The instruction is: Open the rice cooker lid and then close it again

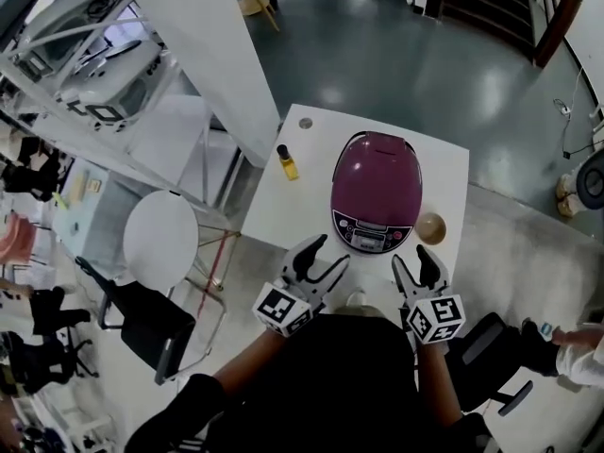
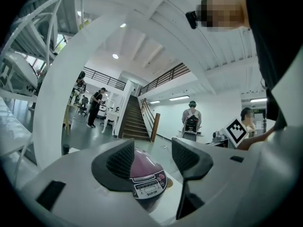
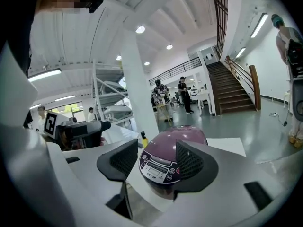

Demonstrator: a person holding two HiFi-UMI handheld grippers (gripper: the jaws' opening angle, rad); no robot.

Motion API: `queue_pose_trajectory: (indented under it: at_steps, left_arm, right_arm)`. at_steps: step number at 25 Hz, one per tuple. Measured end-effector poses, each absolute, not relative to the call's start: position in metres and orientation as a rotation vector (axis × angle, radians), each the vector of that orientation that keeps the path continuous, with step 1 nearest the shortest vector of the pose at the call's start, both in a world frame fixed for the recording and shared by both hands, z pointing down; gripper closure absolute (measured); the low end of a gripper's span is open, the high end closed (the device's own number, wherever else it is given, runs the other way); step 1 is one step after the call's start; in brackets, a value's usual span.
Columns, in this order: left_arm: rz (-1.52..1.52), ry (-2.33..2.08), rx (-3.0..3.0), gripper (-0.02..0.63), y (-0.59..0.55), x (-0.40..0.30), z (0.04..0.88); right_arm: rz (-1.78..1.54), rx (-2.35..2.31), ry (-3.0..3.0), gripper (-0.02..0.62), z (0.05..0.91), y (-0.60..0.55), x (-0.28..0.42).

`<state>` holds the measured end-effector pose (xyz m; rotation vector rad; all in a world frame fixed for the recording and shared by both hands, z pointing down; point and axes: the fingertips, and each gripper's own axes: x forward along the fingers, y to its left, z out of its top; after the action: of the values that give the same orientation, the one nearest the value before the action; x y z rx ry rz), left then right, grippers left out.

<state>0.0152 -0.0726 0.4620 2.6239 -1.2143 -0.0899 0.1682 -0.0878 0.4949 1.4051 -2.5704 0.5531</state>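
Observation:
A purple rice cooker [image 1: 376, 191] with its lid down stands on the white table [image 1: 283, 206], its grey control panel [image 1: 368, 235] facing me. My left gripper [image 1: 323, 254] hovers open just short of the cooker's near left corner. My right gripper [image 1: 410, 257] hovers open by the near right corner. Neither touches it. In the left gripper view the rice cooker [image 2: 144, 176] shows low between the open jaws of the left gripper [image 2: 152, 160]. In the right gripper view the rice cooker [image 3: 163, 161] fills the gap of the right gripper [image 3: 156, 160].
A small yellow bottle [image 1: 286, 161] with a dark cap stands left of the cooker. A tan bowl [image 1: 431, 226] sits at its right. A small round grey object [image 1: 305, 123] lies at the far table corner. A white pillar [image 1: 212, 45] rises close to the table's left side.

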Motion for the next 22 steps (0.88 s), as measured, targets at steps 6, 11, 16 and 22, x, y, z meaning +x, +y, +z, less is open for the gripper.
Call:
queue_pose_trajectory:
  at_steps: [6,11,16,22]
  left_arm:
    - [-0.09,-1.317,2.554,0.377,-0.096,0.025,0.464]
    - [-0.09,-1.366,2.527,0.377,-0.108,0.029,0.469]
    - [-0.082,-1.368,2.507,0.377,-0.114,0.027,0.47]
    - [-0.097,-1.32,2.531,0.377,-0.128,0.02,0.472]
  right_arm:
    - [0.558,1.273,-2.623,0.374,0.506,-0.113,0.167]
    - [0.545,1.197,-2.651,0.376,0.51,-0.128,0.163]
    - [0.556,1.196,-2.651,0.384,0.507,-0.134,0.16]
    - [0.56,1.253,-2.627,0.531,0.51,-0.146,0.155]
